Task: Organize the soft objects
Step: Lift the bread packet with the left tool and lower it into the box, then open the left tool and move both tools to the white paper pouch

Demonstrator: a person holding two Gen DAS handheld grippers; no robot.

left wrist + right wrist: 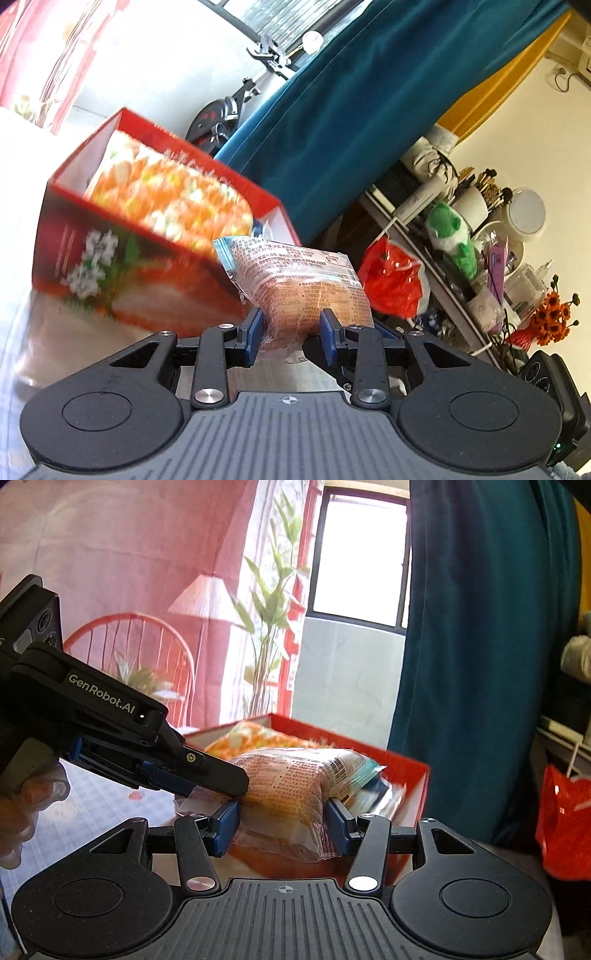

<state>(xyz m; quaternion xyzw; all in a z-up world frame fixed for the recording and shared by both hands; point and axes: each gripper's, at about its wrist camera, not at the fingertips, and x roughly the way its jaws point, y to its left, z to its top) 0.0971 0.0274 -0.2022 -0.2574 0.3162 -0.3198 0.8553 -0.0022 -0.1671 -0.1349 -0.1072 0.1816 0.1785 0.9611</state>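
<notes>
1. Both grippers pinch one clear bread packet (295, 284): left gripper (291, 332) narrowly closed on its end, right gripper (282, 823) wider, across its middle.
2. Just beyond, a red box (74, 218) (holding an orange-patterned bag (166, 192)).
3. Farthest, teal curtain (480, 646).

Clear-wrapped bread packet (299, 284) being held off the table beside the red box (110, 258).

The packet (291, 797), orange-brown under printed clear film with a blue-green sealed end, is hanging level near the box's (402, 771) near wall. Inside the box an orange-and-white patterned packet (170, 192) is lying flat, filling most of it.
</notes>
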